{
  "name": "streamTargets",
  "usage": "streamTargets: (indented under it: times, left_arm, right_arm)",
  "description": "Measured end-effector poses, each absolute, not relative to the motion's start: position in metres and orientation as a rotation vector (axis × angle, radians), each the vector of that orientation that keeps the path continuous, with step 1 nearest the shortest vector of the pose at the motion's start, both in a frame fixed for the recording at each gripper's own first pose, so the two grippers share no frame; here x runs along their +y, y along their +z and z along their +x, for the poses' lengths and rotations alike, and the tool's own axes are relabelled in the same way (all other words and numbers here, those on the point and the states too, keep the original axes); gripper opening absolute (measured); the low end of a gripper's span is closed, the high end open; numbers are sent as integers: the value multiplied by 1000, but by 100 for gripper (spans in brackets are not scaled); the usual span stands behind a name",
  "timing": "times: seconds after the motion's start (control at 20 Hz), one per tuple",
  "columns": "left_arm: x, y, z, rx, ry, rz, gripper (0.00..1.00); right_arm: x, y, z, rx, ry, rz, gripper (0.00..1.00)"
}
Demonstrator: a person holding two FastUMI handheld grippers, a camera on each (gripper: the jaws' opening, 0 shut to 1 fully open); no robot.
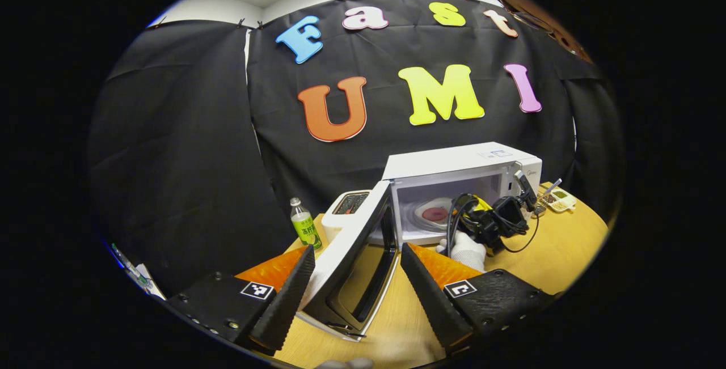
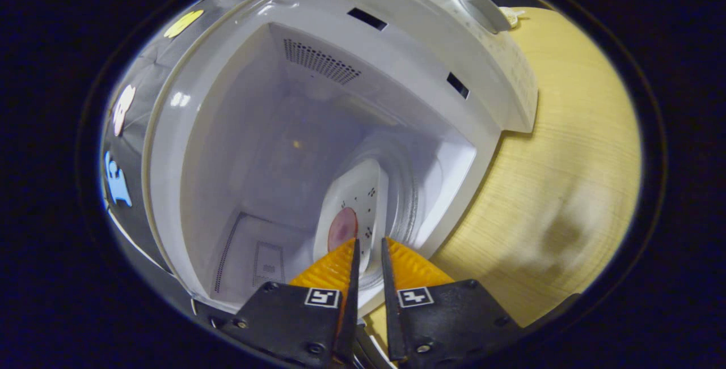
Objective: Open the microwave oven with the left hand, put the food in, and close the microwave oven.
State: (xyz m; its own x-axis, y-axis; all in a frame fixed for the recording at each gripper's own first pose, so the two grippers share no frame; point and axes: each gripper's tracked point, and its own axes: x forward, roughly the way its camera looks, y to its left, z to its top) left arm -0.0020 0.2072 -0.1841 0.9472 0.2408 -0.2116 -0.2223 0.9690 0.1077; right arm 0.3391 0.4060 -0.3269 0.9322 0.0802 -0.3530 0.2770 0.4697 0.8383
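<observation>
A white microwave [image 1: 459, 160] stands on the wooden table with its door [image 1: 363, 278] swung wide open toward me. My left gripper [image 1: 357, 249] is open, its fingers standing on either side of the door's free edge without pressing it. Inside the cavity lies a white plate [image 1: 434, 213] carrying a round reddish food. A gloved hand [image 1: 466, 249] holds my right gripper [image 1: 488, 219] at the oven's mouth. In the right gripper view the plate [image 2: 357, 199] with the food [image 2: 342, 227] rests over the glass turntable, and the right gripper [image 2: 370, 241] is shut on its near rim.
A green-labelled bottle [image 1: 305, 227] and a white toaster [image 1: 349, 204] stand left of the microwave. A small tray of food [image 1: 558, 198] sits at the right rear of the table [image 1: 567, 244]. Bare wood [image 2: 567, 159] lies right of the oven.
</observation>
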Motion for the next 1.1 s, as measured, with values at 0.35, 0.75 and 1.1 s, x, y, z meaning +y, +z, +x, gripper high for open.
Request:
streamTargets:
  times: [0.35,0.75,1.1]
  left_arm:
    - [217,-149,1,174,238,107,93]
    - [213,-100,5,91,179,90,93]
    - [191,-90,9,72,118,-26,93]
  right_arm:
    - [377,-239,266,325,59,793,94]
    - [288,-116,173,227,157,260,99]
    - [217,-14,83,76,73,86,99]
